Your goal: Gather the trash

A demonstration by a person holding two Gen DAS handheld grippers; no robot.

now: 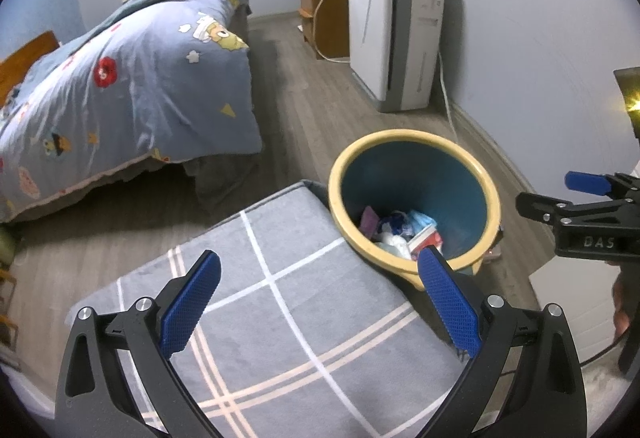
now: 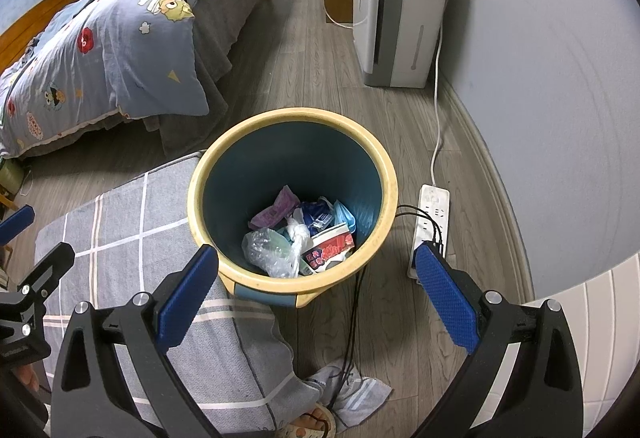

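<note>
A round trash bin [image 2: 390, 178] with a yellow rim and blue inside stands on the wood floor beside a grey checked cushion [image 1: 280, 318]. In it lies trash [image 2: 300, 234]: a crumpled clear bag, a white wad, a purple wrapper, a red-and-white packet. My right gripper [image 2: 316, 266] hovers open above the bin's near rim, nothing between its fingers. Over the cushion, left of the bin [image 1: 416, 142], my left gripper [image 1: 320, 266] is open and empty. The right gripper [image 1: 576, 194] also shows at the right edge of the left wrist view.
A bed with a blue cartoon quilt [image 1: 120, 78] fills the left. A white air purifier [image 1: 396, 38] stands against the wall. A white power strip [image 2: 432, 214] with black cables lies right of the bin. A person's sandalled foot [image 2: 316, 418] is at the bottom.
</note>
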